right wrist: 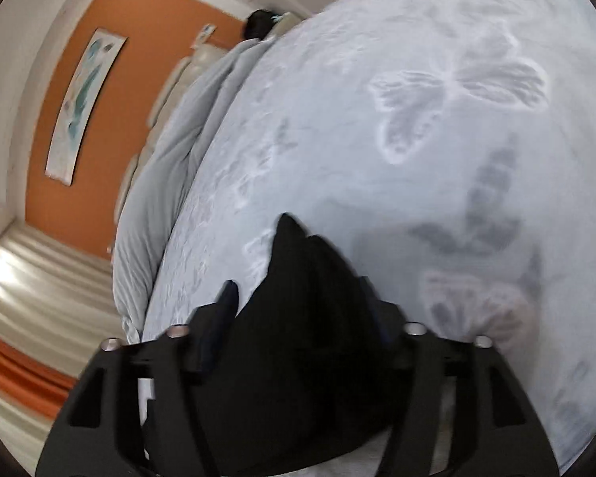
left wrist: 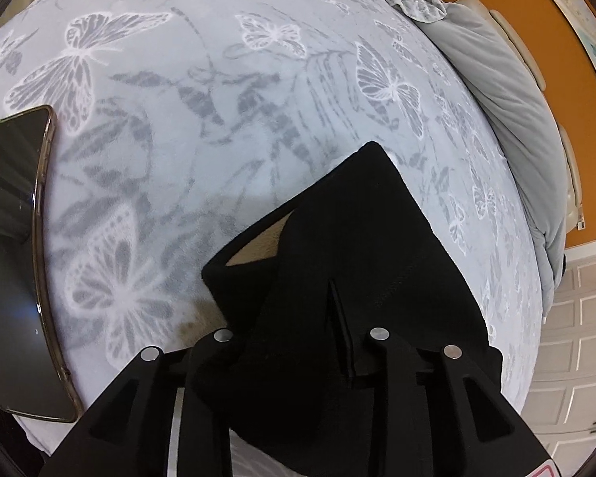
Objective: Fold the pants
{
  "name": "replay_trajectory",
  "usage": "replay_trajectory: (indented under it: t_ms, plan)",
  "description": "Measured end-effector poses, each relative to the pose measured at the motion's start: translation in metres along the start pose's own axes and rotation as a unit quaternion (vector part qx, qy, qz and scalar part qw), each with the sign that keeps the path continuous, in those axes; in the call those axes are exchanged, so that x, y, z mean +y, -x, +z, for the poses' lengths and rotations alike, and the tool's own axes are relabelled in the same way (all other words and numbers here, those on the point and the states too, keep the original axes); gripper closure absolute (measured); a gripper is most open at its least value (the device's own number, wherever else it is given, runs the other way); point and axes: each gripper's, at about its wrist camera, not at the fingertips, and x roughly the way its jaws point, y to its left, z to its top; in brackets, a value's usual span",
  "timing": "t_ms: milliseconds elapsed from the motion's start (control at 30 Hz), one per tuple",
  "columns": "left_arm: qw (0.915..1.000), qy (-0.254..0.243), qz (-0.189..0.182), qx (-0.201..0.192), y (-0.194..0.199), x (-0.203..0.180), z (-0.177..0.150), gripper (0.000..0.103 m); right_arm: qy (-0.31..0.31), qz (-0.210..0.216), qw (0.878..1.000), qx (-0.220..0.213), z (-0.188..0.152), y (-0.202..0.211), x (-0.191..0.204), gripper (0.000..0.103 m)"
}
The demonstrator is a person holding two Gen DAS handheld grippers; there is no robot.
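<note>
The black pants (left wrist: 337, 262) hang over my left gripper (left wrist: 298, 342), which is shut on the cloth; a tan inner lining shows at a fold and a slit pocket runs down the middle. The fabric hides the fingertips. In the right wrist view another bunch of the black pants (right wrist: 306, 298) fills my right gripper (right wrist: 298, 318), which is shut on it, and a pointed fold sticks forward. Both grippers hold the pants just above the pale butterfly-print bedspread (left wrist: 218, 119). The right view is blurred.
A phone (left wrist: 12, 238) in a clear case lies on the bedspread at the left. A grey duvet (left wrist: 508, 111) is bunched along the bed's far side by the orange wall (left wrist: 556, 59). White drawers (left wrist: 584, 357) stand at the right.
</note>
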Motion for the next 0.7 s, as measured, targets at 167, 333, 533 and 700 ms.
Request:
replay_trajectory:
  t_ms: [167, 333, 533, 700]
  plan:
    - [0.9985, 0.027, -0.007, -0.046, 0.032, 0.003, -0.007, 0.07, 0.066, -0.036, 0.997, -0.007, 0.006, 0.023, 0.013, 0.085]
    - [0.9566, 0.083, 0.051, -0.275, 0.124, 0.026, -0.014, 0.032, 0.063, -0.119, 0.988, -0.078, -0.002, 0.063, 0.001, 0.072]
    - [0.9642, -0.044, 0.053, -0.256, 0.134, -0.009, -0.016, 0.027, 0.161, -0.063, 0.984, -0.05, -0.021, 0.079, 0.075, 0.045]
    - [0.9822, -0.164, 0.036, -0.085, 0.05, -0.064, -0.042, 0.027, 0.137, -0.119, 0.983, 0.001, -0.031, 0.044, 0.081, 0.044]
